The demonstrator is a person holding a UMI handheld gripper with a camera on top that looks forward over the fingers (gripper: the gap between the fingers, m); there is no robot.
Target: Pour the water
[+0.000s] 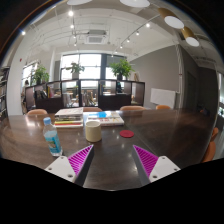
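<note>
A clear water bottle (pixel 52 137) with a blue label stands on the dark wooden table (pixel 170 135), ahead of the fingers and to their left. A pale cup (pixel 92 129) stands farther back, just ahead of the left finger. A small red round coaster (pixel 126 133) lies beyond the fingers, right of the cup. My gripper (pixel 113 160) is open and empty above the table, its two magenta pads (pixel 81 156) wide apart with bare table between them.
Books or papers (pixel 85 117) lie at the far side of the table behind the cup. Chairs (pixel 132 107) stand along the far edge. Beyond are windows, potted plants (pixel 121 69) and a low partition.
</note>
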